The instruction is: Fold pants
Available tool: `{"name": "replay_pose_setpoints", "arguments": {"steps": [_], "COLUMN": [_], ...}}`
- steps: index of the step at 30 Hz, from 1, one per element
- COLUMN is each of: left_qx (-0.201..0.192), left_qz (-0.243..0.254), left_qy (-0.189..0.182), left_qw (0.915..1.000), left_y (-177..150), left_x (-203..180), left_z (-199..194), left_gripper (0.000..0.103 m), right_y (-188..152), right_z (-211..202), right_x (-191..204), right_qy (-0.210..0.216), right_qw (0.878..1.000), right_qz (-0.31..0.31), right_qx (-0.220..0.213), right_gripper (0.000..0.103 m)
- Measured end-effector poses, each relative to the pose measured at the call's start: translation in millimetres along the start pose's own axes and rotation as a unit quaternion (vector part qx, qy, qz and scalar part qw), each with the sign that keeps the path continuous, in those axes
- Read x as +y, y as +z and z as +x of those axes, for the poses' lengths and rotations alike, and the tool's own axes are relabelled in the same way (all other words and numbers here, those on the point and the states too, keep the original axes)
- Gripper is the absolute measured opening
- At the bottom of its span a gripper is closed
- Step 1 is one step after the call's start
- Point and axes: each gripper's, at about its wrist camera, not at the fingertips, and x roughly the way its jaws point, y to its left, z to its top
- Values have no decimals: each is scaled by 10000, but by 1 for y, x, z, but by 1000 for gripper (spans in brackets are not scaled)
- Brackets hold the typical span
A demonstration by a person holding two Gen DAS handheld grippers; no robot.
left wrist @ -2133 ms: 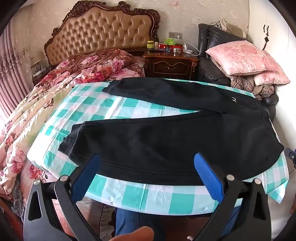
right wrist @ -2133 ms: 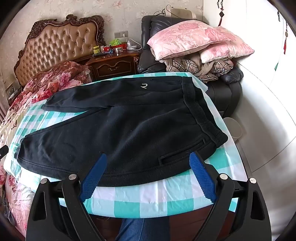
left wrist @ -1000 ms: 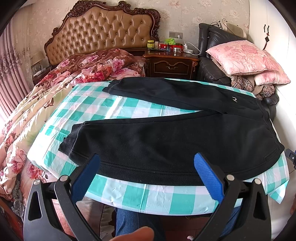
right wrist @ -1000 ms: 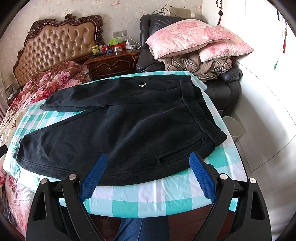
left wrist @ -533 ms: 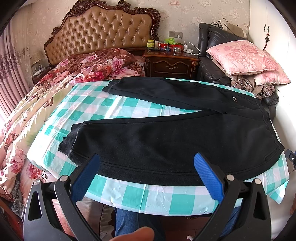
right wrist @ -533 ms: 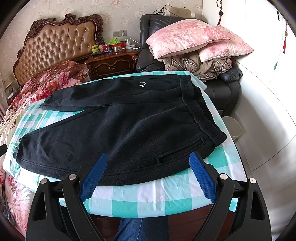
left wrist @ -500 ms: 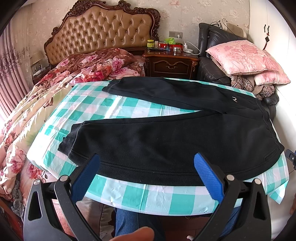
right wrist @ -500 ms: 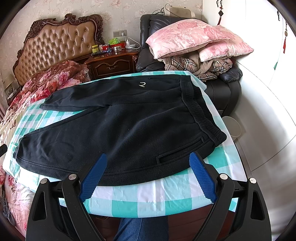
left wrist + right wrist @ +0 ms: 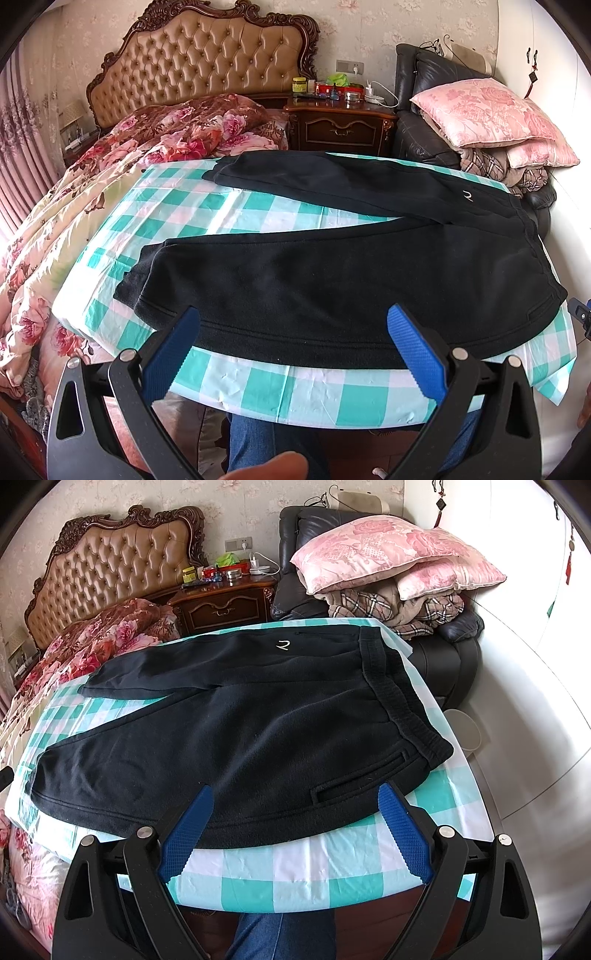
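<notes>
Black fleece pants (image 9: 332, 273) (image 9: 236, 738) lie flat on a table covered with a teal-and-white checked cloth (image 9: 288, 391) (image 9: 295, 871). The waistband is at the right, and both legs spread apart toward the left. A small white logo (image 9: 282, 645) marks the far leg near the waist. My left gripper (image 9: 293, 314) hovers open over the near leg's lower edge, with nothing between its blue pads. In the right wrist view, my right gripper (image 9: 295, 792) stands open above the near hip, close to a pocket slit (image 9: 360, 775), and holds nothing.
A bed with a floral quilt (image 9: 92, 192) and tufted headboard (image 9: 207, 62) lies left of the table. Behind stand a dark nightstand (image 9: 340, 122) and a black armchair piled with pink pillows (image 9: 388, 550). The person's jeans-clad legs (image 9: 258, 443) are below the table's near edge.
</notes>
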Motion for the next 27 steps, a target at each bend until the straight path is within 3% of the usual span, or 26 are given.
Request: {"name": "replay_pose_setpoints", "arguments": {"steps": [10,14,18,21,24,27], "left_qx": [21,65,85,69,161,366], "left_qz": [4,-93,-456,-644,-590,-586], "left_qy": [-29,-232,-801,-1229,-1315,-1437], "left_qw": [10000,9997,9957,9903,9894,9872], "left_y": [-4,-6,-7,-10,-12,-12], "left_x": [-1,4,20,29,32,35], "left_z": [5,11,21,29,40,54], "left_gripper": [102,102,102,102,101,101], "right_y": [-1,12,62,118,175,219], "right_z": [1,8,39,88,145,202], "right_x": [0,-8,-44,-85,-119,-143], "right_qy": [1,99,-103,-179,-415,-224], "right_qw": [10000,9999,9999,9992,9980,9965], "right_qz": [-5,-42,59,231,165,208], "right_qx": [12,-8,28,255,441,775], "right_gripper": [88,88,88,88,88,88]}}
